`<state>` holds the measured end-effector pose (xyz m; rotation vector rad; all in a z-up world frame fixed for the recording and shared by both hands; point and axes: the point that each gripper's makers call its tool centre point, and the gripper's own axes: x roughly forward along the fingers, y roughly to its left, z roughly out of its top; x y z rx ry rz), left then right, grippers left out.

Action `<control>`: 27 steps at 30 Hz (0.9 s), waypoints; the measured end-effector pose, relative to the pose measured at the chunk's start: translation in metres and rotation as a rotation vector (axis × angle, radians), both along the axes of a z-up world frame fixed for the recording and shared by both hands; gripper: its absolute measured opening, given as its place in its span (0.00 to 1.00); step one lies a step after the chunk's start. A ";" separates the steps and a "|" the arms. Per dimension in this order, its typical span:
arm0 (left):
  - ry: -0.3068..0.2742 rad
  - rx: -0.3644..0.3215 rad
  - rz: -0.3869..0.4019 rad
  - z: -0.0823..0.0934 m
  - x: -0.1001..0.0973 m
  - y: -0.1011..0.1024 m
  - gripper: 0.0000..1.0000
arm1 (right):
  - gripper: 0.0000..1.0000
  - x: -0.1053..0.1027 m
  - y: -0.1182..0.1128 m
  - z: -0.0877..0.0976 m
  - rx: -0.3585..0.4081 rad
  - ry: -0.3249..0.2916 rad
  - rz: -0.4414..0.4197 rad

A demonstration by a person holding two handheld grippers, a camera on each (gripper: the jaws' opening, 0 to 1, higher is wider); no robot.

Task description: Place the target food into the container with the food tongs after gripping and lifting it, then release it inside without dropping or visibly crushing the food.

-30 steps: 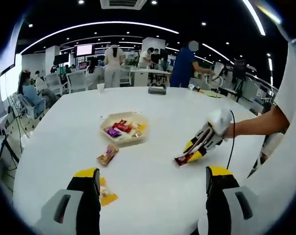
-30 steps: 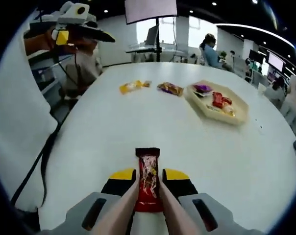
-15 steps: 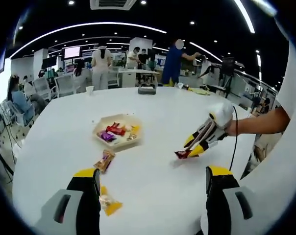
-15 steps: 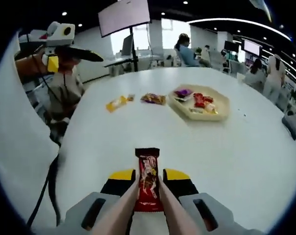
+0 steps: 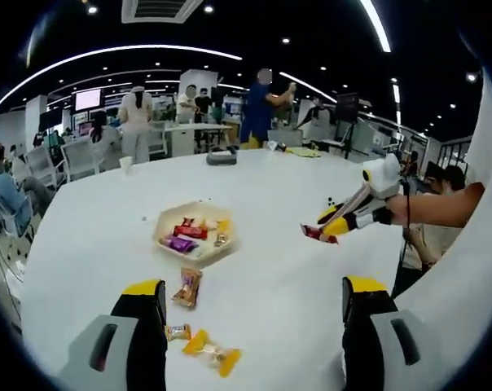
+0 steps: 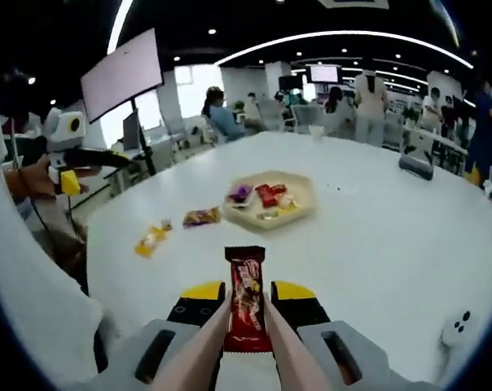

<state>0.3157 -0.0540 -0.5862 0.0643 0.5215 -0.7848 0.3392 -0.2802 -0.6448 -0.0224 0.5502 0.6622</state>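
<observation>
White round table [image 6: 376, 244] w/ beige hexagonal snack tray [image 6: 299, 213], right gripper [image 6: 246, 297] clenched on red-brown wrapped bar [image 6: 246, 295] via tongs, left gripper [image 5: 250, 297] jaws apart, yellow candy [image 5: 212, 354] nr it.

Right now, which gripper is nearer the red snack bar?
Right. The right gripper is shut on the red snack bar, held above the table; the left gripper is open, apart from it over the yellow candy.

Right claw [image 6: 246, 305] clamped, left claw [image 5: 254, 305] agape
</observation>
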 end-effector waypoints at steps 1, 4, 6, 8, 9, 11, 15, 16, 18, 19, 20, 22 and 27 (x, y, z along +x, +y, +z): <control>0.000 -0.002 -0.012 -0.001 0.002 0.002 0.89 | 0.21 -0.001 0.000 0.002 0.003 0.002 -0.020; -0.008 -0.020 -0.057 0.000 0.005 0.004 0.89 | 0.21 -0.007 0.005 0.006 -0.024 -0.020 -0.060; -0.023 -0.029 -0.105 0.000 0.007 0.004 0.89 | 0.21 -0.010 0.008 0.008 -0.022 -0.027 -0.074; -0.028 -0.024 -0.128 -0.005 0.010 0.005 0.89 | 0.21 -0.010 0.008 0.010 -0.012 -0.035 -0.101; -0.028 -0.020 -0.135 -0.007 0.010 0.006 0.89 | 0.21 -0.013 0.009 0.012 -0.005 -0.032 -0.110; -0.033 -0.019 -0.141 -0.005 0.009 0.007 0.89 | 0.21 -0.015 0.009 0.017 0.012 -0.038 -0.138; -0.041 -0.050 -0.138 0.002 0.009 0.011 0.89 | 0.21 -0.013 0.008 0.024 0.013 -0.042 -0.160; -0.042 -0.049 -0.135 0.002 0.010 0.013 0.89 | 0.21 -0.013 0.008 0.026 0.019 -0.041 -0.165; -0.040 -0.063 -0.137 0.003 0.010 0.013 0.89 | 0.21 -0.011 0.010 0.030 0.019 -0.048 -0.164; -0.039 -0.064 -0.139 0.002 0.010 0.013 0.89 | 0.21 -0.011 0.011 0.030 0.018 -0.048 -0.164; -0.038 -0.052 -0.146 0.000 0.009 0.014 0.89 | 0.21 -0.010 0.013 0.030 0.016 -0.040 -0.160; -0.038 -0.050 -0.149 0.000 0.009 0.014 0.89 | 0.21 -0.009 0.016 0.029 0.003 -0.041 -0.153; -0.030 -0.058 -0.142 -0.001 0.008 0.022 0.89 | 0.21 0.003 0.024 0.032 -0.002 -0.043 -0.147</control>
